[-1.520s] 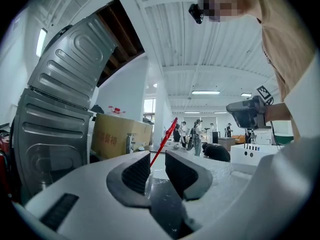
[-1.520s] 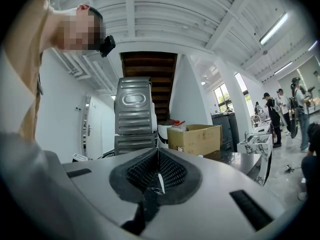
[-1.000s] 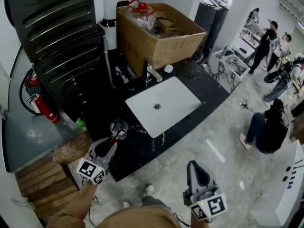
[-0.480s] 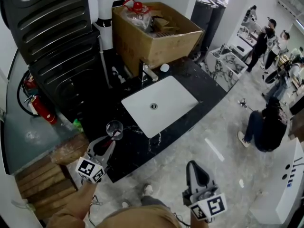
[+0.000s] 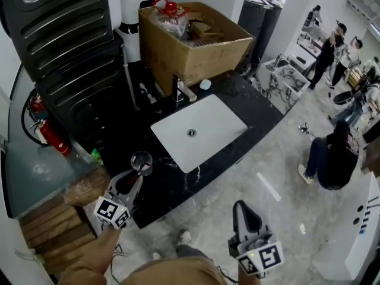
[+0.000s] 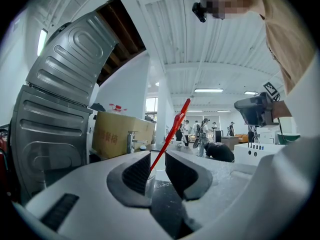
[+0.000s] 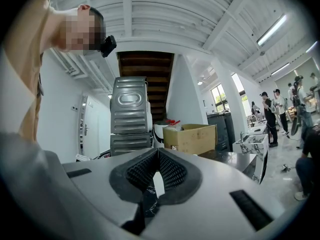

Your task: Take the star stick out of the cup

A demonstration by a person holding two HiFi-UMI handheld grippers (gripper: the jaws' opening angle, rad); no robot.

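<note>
A clear glass cup point(image 5: 141, 160) stands on the black marble counter point(image 5: 172, 186), near its left front corner. The red star stick point(image 6: 172, 129) rises out of it, slanting up to the right. My left gripper point(image 5: 138, 176) reaches up to the cup from the front. In the left gripper view this gripper point(image 6: 157, 161) is open, its jaws stand either side of the stick, and the thin stick runs close to the left pad. My right gripper point(image 5: 242, 210) hangs off the counter over the floor, shut and empty, and its pads point(image 7: 170, 170) meet at the tip.
A white sink basin point(image 5: 199, 132) with a faucet point(image 5: 183, 91) lies right of the cup. Behind it sits a cardboard box point(image 5: 190, 40). A grey ribbed metal panel point(image 5: 59, 34), a red fire extinguisher point(image 5: 50, 136) and wooden steps point(image 5: 53, 230) are on the left. People point(image 5: 335, 159) are on the floor at the right.
The head view has shifted slightly, so the counter sits a little further left. Both grippers keep nearly the same places by the cup and over the floor.
</note>
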